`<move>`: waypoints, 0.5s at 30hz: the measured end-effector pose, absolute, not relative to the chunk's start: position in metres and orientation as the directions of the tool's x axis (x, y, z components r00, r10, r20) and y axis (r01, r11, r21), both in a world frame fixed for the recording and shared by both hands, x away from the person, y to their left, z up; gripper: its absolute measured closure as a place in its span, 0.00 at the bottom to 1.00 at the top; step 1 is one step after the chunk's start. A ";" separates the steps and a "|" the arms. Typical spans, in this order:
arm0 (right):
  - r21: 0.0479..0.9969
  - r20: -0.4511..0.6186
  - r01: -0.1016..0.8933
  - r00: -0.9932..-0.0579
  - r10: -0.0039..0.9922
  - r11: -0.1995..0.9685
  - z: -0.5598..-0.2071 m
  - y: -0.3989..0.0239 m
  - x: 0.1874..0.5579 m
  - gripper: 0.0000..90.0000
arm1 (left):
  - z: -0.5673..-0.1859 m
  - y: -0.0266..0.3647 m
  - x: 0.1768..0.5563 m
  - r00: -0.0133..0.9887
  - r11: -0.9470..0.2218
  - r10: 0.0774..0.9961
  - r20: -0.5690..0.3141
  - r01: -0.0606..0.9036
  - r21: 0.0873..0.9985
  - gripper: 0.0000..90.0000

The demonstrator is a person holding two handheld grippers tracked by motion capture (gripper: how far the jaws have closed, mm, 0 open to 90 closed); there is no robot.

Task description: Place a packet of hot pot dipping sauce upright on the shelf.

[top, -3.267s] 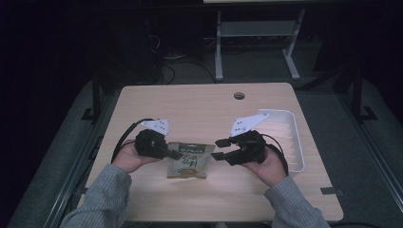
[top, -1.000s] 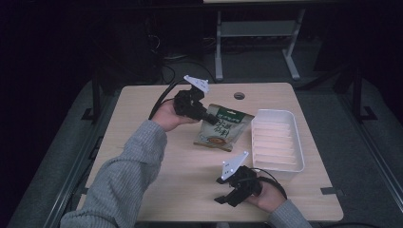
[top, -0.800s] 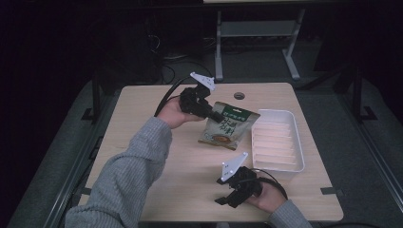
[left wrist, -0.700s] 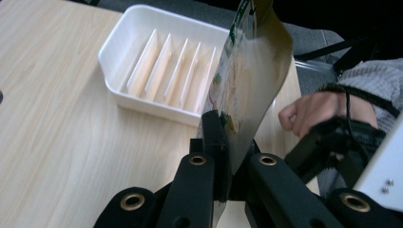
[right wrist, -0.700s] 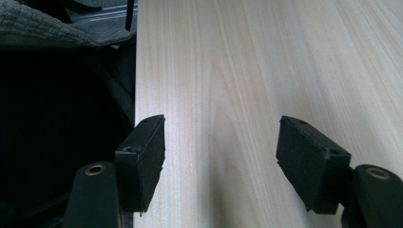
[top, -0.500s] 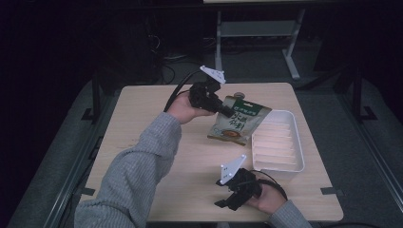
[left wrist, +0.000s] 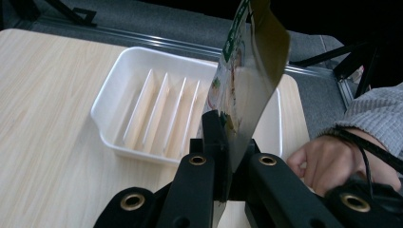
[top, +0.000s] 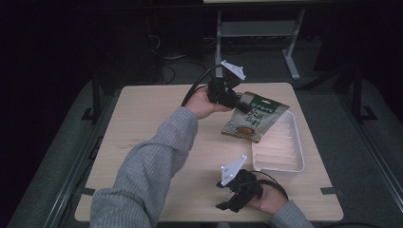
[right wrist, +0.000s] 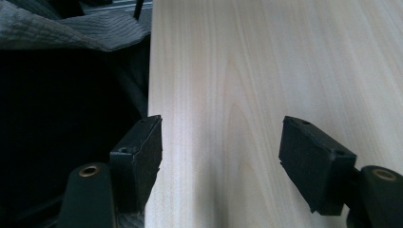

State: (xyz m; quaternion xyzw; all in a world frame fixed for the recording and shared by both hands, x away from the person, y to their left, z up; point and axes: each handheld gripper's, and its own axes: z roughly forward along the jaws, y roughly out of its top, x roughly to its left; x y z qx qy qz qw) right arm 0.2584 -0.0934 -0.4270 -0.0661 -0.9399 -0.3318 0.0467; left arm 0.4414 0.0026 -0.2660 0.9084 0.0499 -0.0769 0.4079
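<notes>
Pouch [top: 254,118] (in left hand-held gripper [top: 241,105]) now nearer tray [top: 295,161].

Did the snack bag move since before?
Yes. The snack bag, pinched in the left gripper, went from the table's near middle toward the white tray, and now hangs over its far corner.

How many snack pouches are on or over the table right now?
1: the snack pouch hangs pinched in the left claw, partly over the white tray. None seems hidden.
</notes>
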 end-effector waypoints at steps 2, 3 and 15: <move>0.618 0.134 0.151 -0.987 0.086 0.772 -0.427 -0.094 0.258 0.33 | -0.266 -0.003 0.443 0.983 -0.662 0.026 -0.181 0.153 0.734 1.00; 0.617 0.135 0.150 -0.987 0.083 0.772 -0.428 -0.094 0.258 0.33 | -0.266 -0.006 0.443 0.983 -0.662 0.027 -0.182 0.154 0.733 1.00; 0.598 0.139 0.140 -0.988 0.069 0.789 -0.430 -0.097 0.255 0.32 | -0.277 -0.039 0.453 0.982 -0.648 0.032 -0.188 0.164 0.744 1.00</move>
